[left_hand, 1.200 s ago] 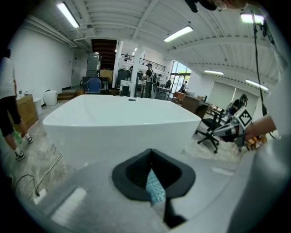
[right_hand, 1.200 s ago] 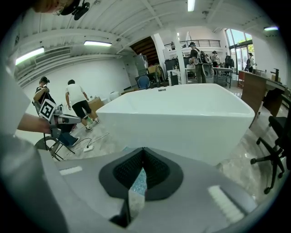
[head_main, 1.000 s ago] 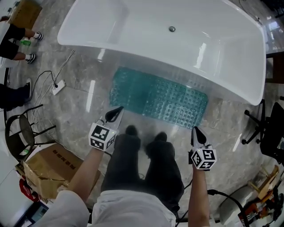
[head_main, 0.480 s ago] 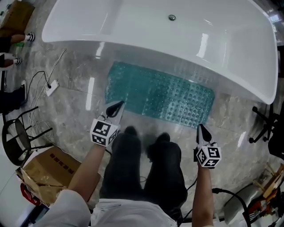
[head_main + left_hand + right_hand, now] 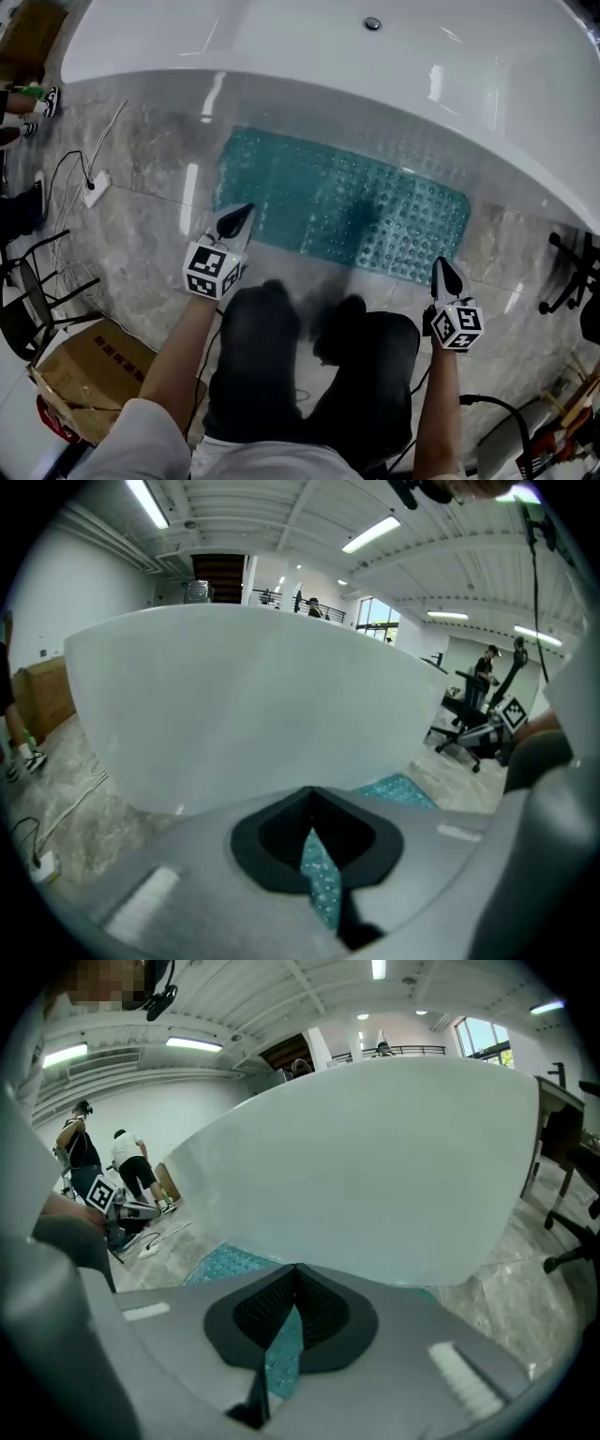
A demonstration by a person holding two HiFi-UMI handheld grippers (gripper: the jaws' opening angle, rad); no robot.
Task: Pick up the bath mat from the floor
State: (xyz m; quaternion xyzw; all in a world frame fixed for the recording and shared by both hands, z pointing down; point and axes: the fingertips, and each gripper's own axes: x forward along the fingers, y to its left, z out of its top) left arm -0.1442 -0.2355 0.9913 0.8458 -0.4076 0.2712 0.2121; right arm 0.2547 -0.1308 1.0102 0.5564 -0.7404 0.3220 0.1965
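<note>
A teal bath mat with a bumpy surface lies flat on the marble floor along the white bathtub. My left gripper hangs shut over the mat's near left corner. My right gripper hangs shut just off the mat's near right corner. Nothing is between either pair of jaws. In the left gripper view a strip of the mat shows past the closed tips, with the tub wall ahead. The right gripper view shows the mat and the tub the same way.
A cardboard box and a black chair frame stand at the left. A white power strip with cables lies on the floor. Black office chair legs are at the right. The person's dark trousers and shoes are between the grippers.
Both grippers and the head have come down toward the floor, so the mat and tub look larger. The jaws stayed shut and the mat has not moved.
</note>
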